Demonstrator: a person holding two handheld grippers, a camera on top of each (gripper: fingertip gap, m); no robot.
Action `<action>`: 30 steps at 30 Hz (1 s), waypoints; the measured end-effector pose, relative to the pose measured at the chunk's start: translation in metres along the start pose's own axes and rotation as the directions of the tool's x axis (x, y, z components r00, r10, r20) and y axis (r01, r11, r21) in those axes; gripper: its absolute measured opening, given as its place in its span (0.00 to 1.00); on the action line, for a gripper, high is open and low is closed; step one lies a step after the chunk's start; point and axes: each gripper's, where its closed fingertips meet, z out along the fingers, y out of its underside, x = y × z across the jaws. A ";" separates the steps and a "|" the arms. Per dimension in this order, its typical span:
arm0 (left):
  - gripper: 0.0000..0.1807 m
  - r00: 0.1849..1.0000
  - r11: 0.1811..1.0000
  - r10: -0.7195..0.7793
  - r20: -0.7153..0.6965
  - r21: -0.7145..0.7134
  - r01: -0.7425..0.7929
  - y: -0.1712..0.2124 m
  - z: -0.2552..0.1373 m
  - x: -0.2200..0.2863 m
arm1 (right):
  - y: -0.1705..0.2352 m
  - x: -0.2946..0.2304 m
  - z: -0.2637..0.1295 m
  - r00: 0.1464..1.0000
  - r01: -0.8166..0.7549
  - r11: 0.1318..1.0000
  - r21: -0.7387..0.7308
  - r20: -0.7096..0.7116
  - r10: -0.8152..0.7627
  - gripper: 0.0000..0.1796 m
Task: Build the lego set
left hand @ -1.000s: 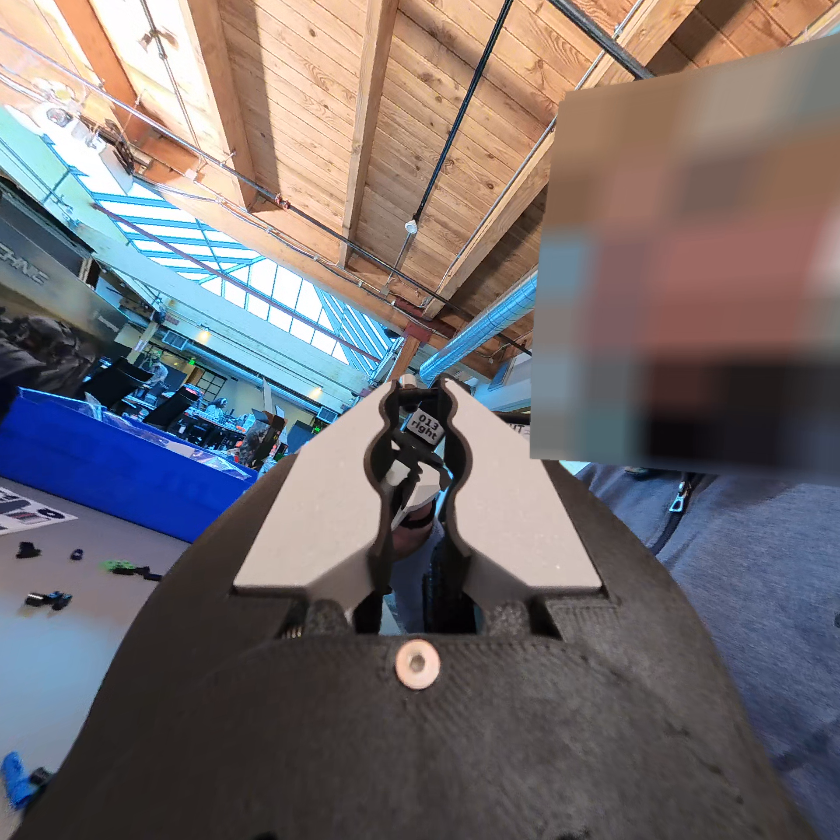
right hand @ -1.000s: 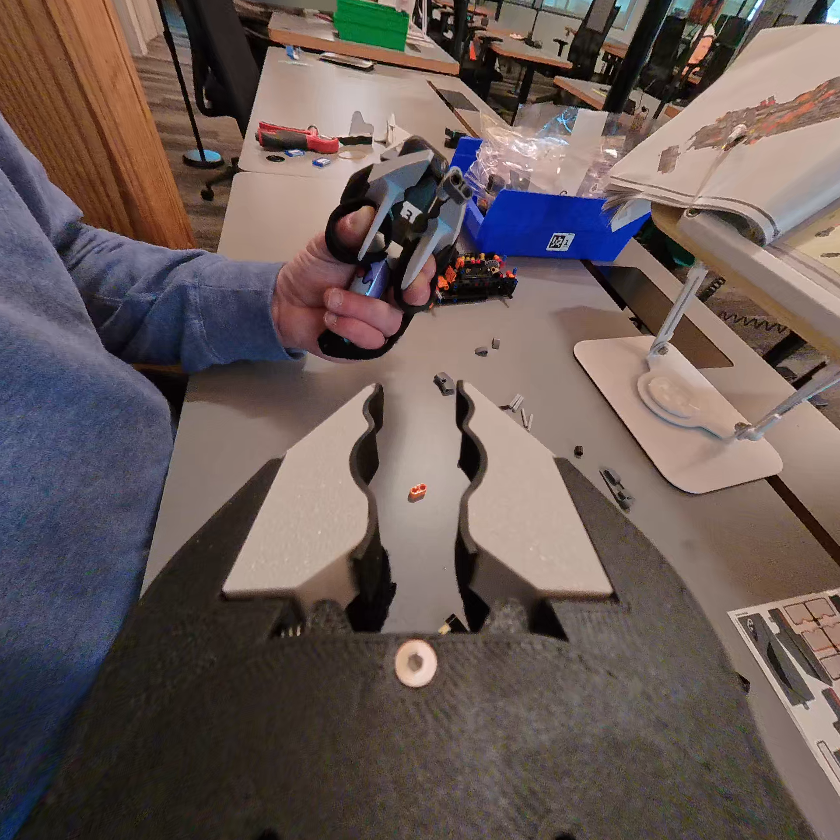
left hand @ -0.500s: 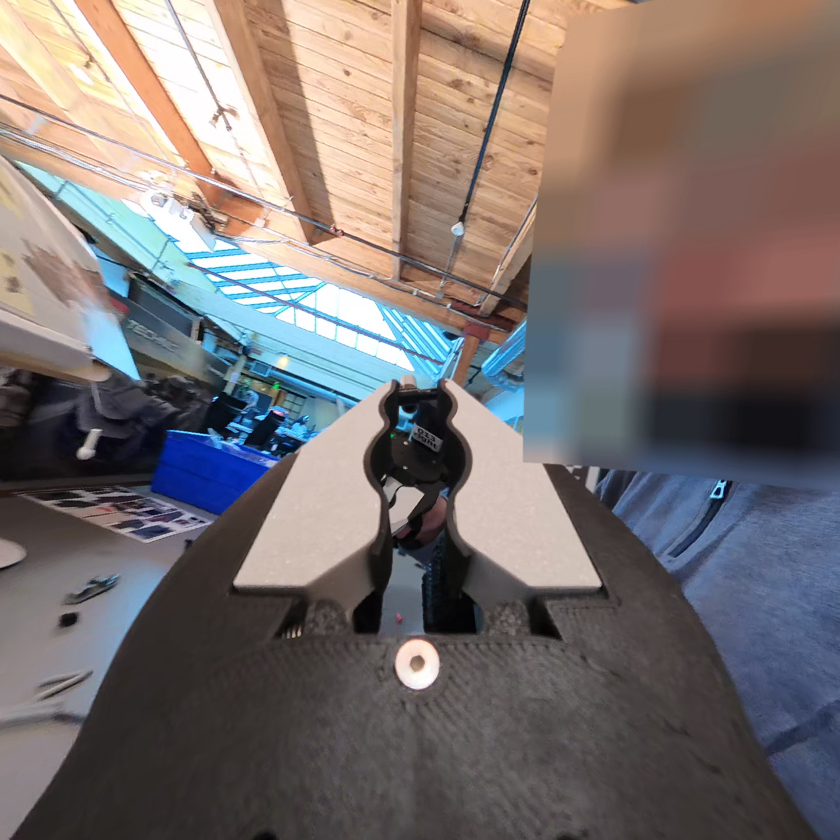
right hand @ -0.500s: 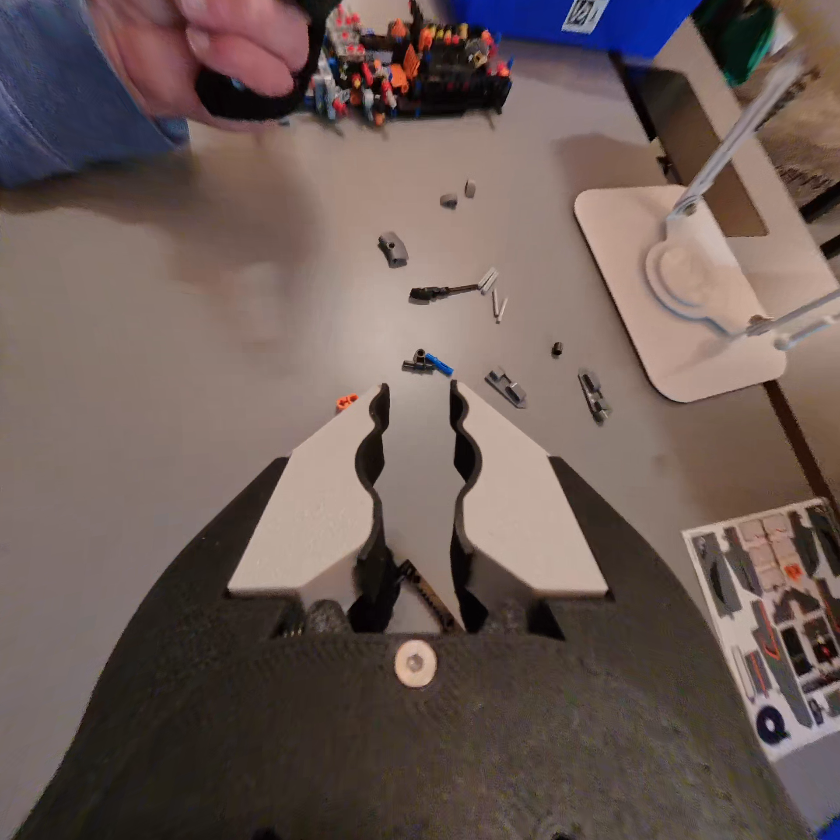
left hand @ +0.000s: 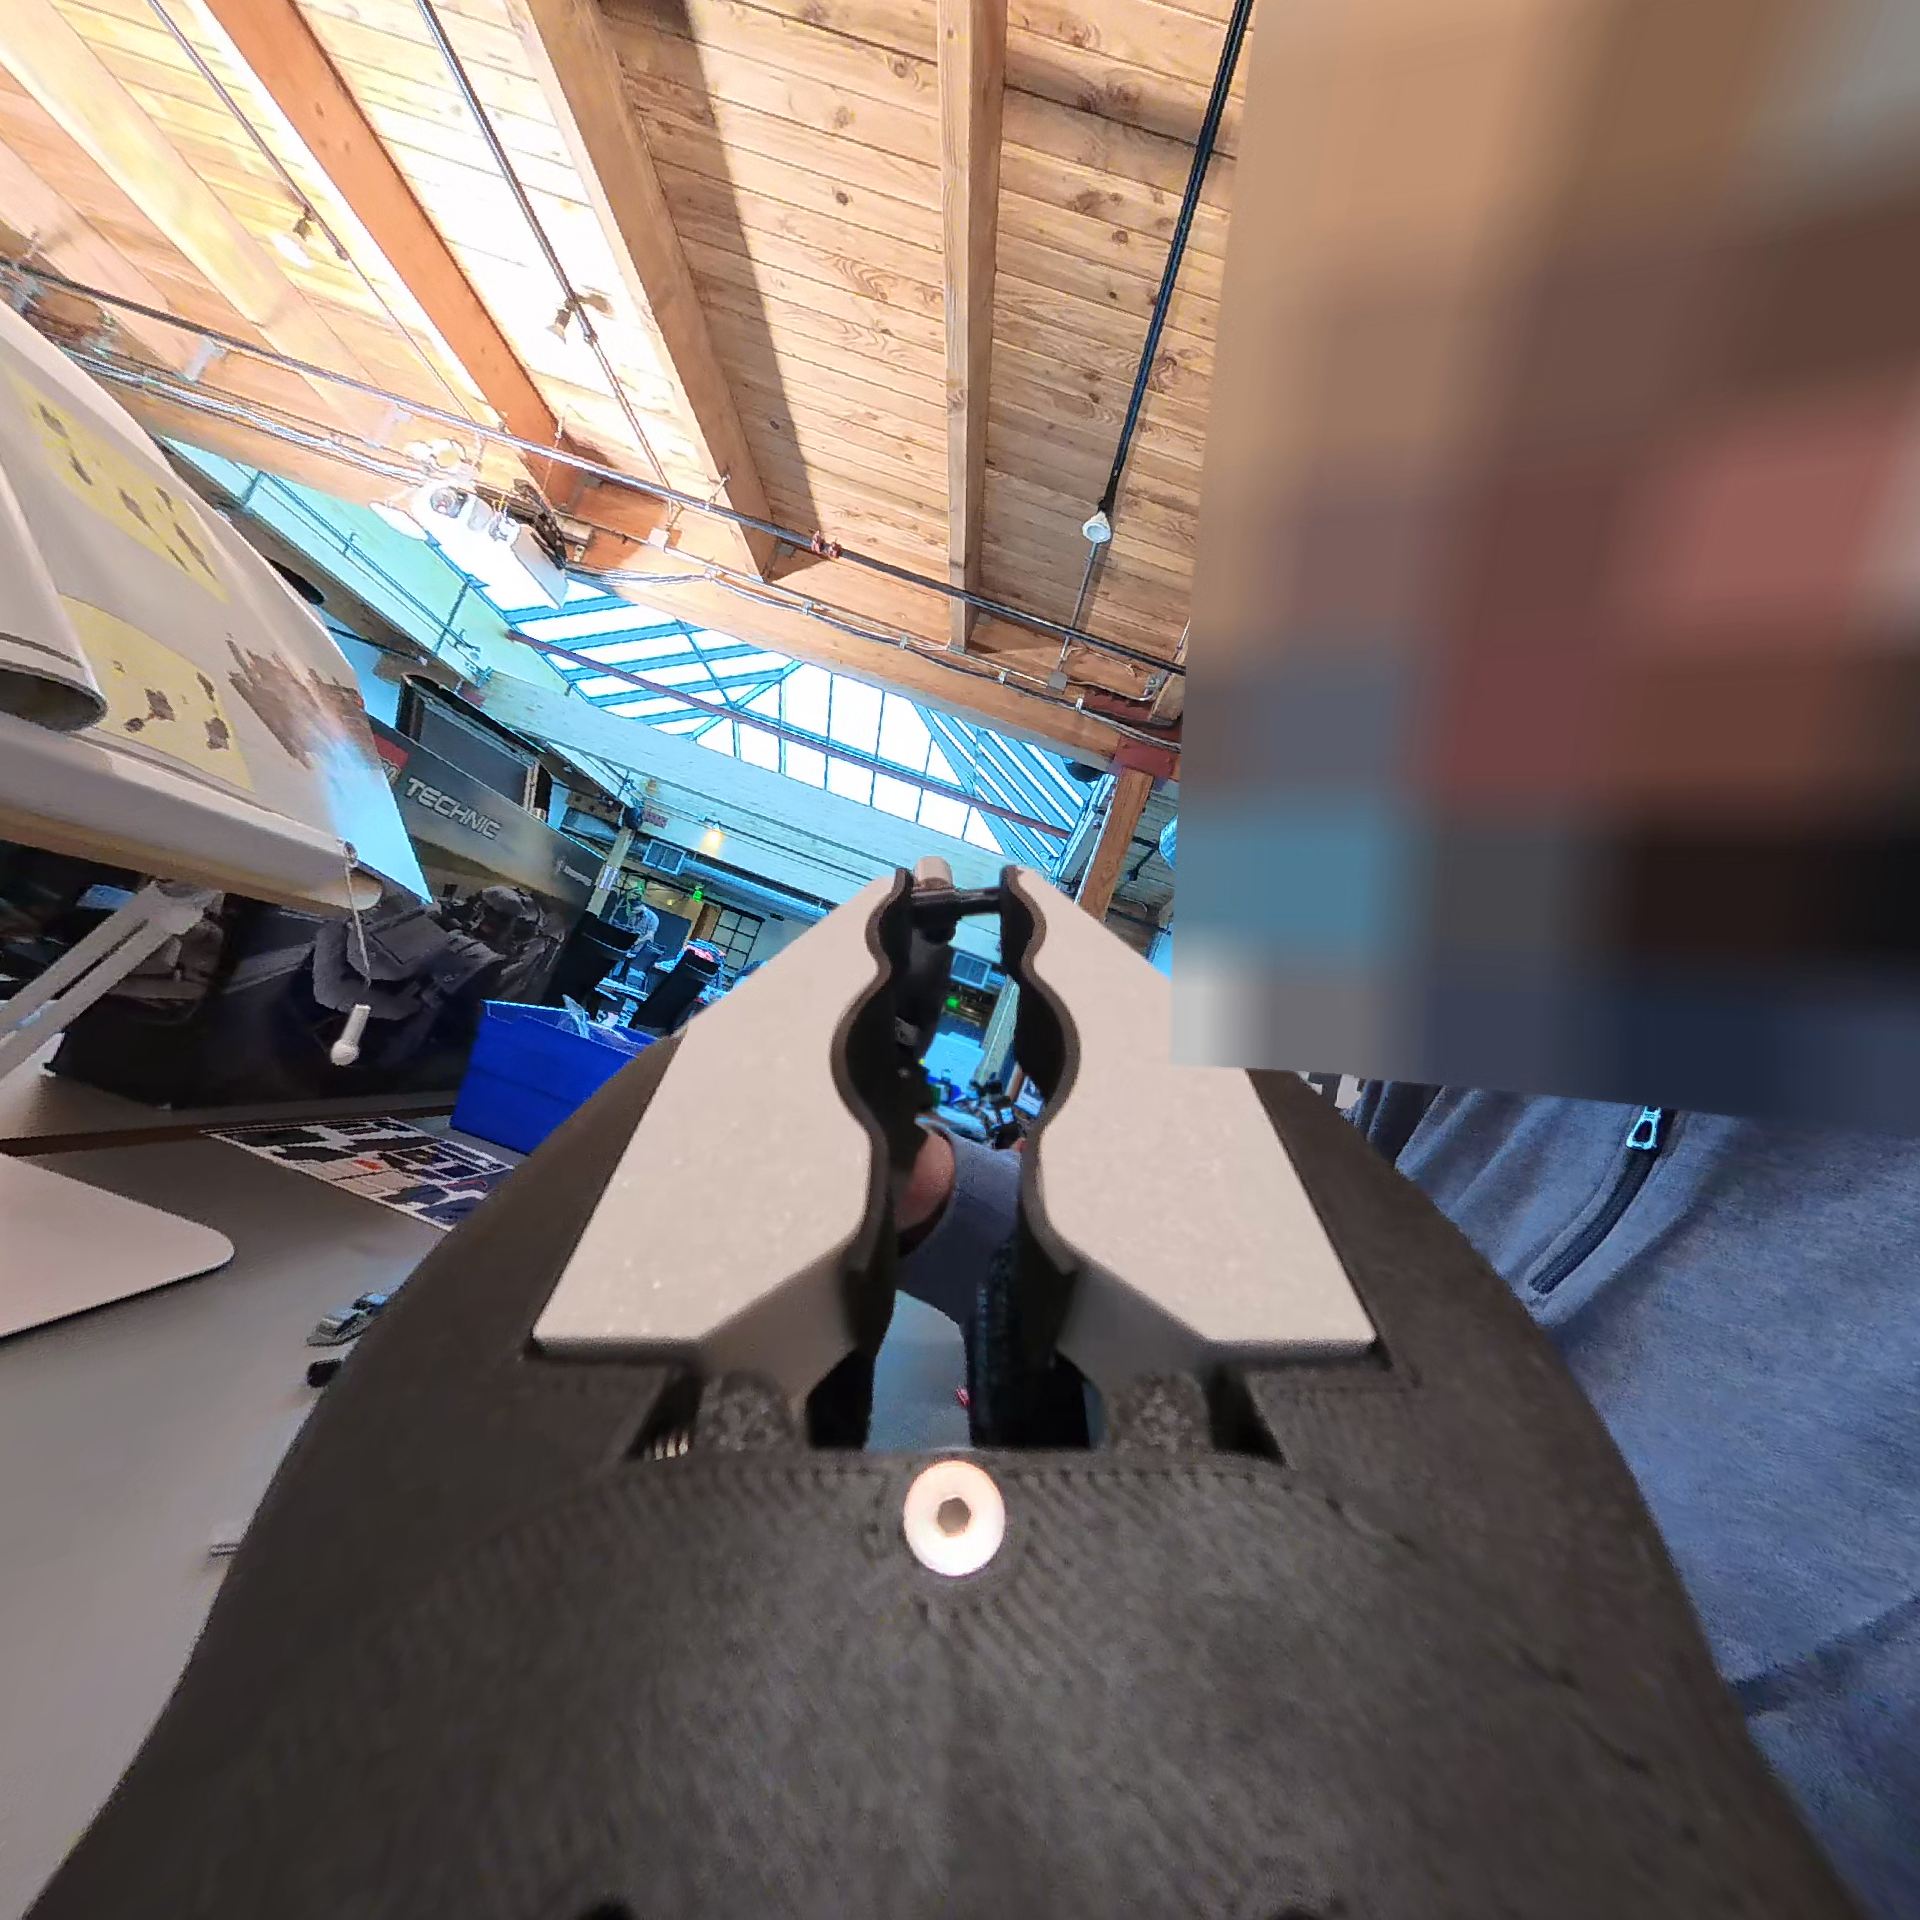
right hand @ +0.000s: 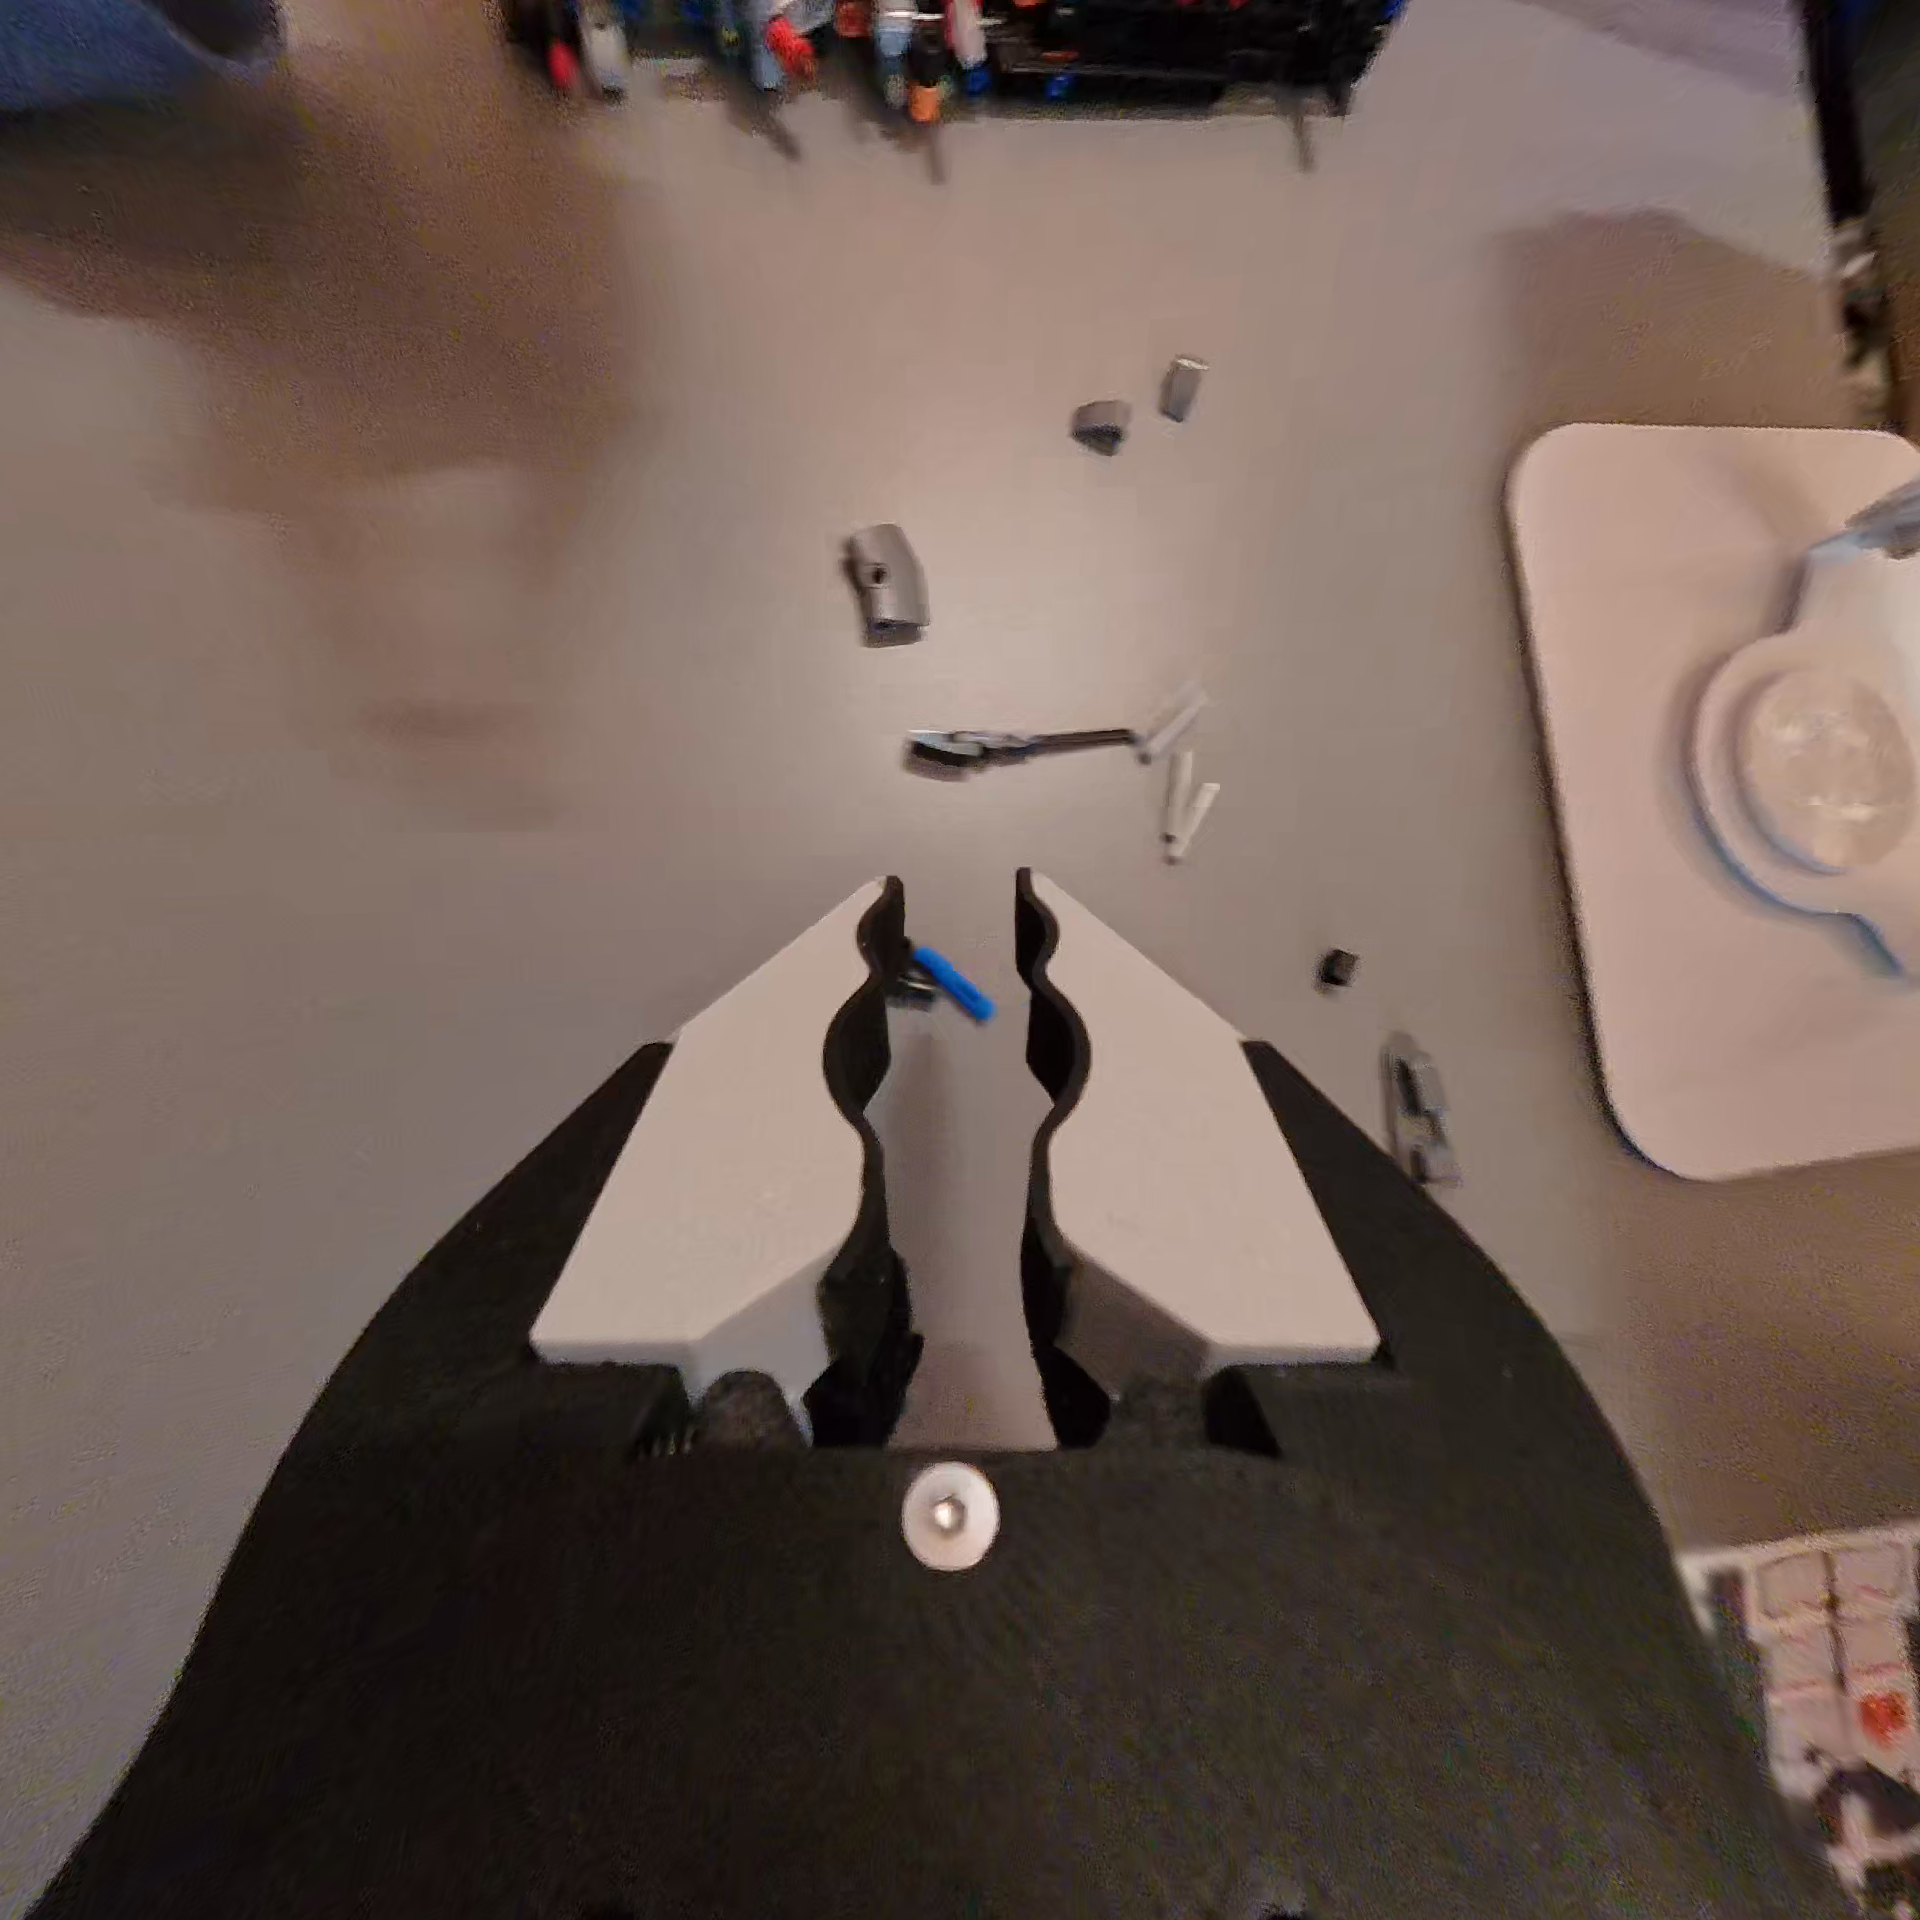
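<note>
My left gripper (left hand: 956, 883) points up toward the ceiling and is shut on a small black lego piece (left hand: 958, 898) that spans its fingertips. My right gripper (right hand: 958, 883) hangs low over the grey table, open, with a small blue and black pin piece (right hand: 954, 982) lying between its fingers, close to the left one. The part-built black lego model (right hand: 1143, 62) with coloured pins sits at the table's far edge. Ahead of the right gripper lie a grey curved piece (right hand: 885, 587), a black axle piece (right hand: 1018, 743) and light grey pins (right hand: 1179, 790).
The white base of the booklet stand (right hand: 1714, 1039) is to the right, with the sticker sheet (right hand: 1829, 1714) near it. Small grey and black pieces (right hand: 1418, 1107) lie between. The left wrist view shows a blue bin (left hand: 540, 1070), the instruction booklet (left hand: 135, 623) and the person's blue-grey sweater (left hand: 1662, 1351). Left tips to right tips: about 25 centimeters. From either gripper's tips it is about 25 centimeters to the part-built black lego model (right hand: 1143, 62).
My right gripper has dropped toward the table and moved from the orange piece to the blue pin piece, jaws narrower. The left gripper has swung, still gripping the black piece.
</note>
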 end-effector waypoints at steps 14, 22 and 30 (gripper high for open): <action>0.08 0.999 0.999 -0.035 0.000 0.003 0.035 0.001 0.000 -0.004 | 0.063 0.097 -0.074 0.968 -0.162 0.985 -0.062 -0.203 0.146 0.11; 0.08 0.998 0.998 -0.055 0.004 -0.008 0.055 0.006 0.003 -0.008 | 0.131 0.085 -0.130 0.920 -0.301 0.951 -0.078 -0.287 0.267 0.11; 0.08 0.997 0.997 -0.075 0.009 -0.033 0.075 0.016 0.007 -0.011 | 0.172 0.050 -0.163 0.846 -0.418 0.907 -0.042 -0.382 0.372 0.13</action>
